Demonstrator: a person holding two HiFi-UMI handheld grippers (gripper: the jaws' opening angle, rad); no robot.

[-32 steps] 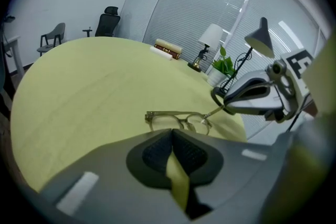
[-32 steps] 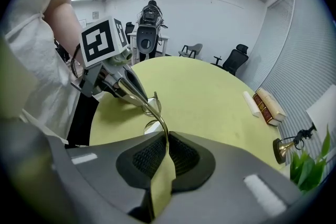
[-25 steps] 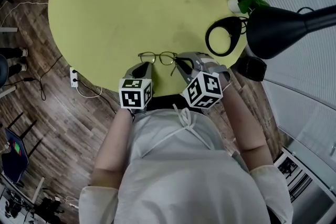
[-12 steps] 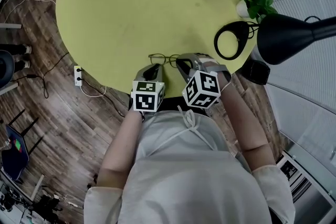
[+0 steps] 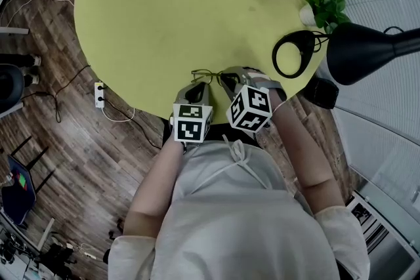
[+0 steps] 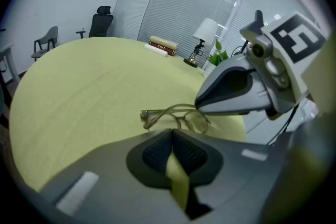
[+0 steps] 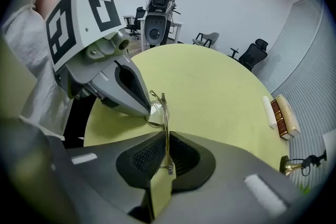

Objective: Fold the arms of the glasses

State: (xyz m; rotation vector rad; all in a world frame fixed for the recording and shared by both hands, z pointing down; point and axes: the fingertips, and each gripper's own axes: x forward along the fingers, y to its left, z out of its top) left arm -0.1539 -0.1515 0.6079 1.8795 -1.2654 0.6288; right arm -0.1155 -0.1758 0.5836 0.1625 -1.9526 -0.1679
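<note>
Overall, the round table (image 5: pixel 164 23) was bare across its middle, with a black lamp (image 5: pixel 367 49) standing over its right edge.

Both grippers were at the near edge, right of centre, close together and pointing at each other. The left gripper (image 6: pixel 171 131) had its jaws brought together with nothing between them. Its tip was just beside the left end of the frame, and contact could not be confirmed.

The right gripper (image 7: pixel 165 136) had its jaws closed on one thin arm (image 7: pixel 166 128), which ran straight through the pads. The glasses (image 5: pixel 209 75) lay at that near edge between the two grippers, lenses toward the left one.

Assessment: a light wire frame, springy and easily bent, with lenses likely to scratch or slide on the smooth top. The grip is best taken on the arm, well back from the hinge, with the frame steadied at its end piece and not on a lens. Only light force is judged advisable.
</note>
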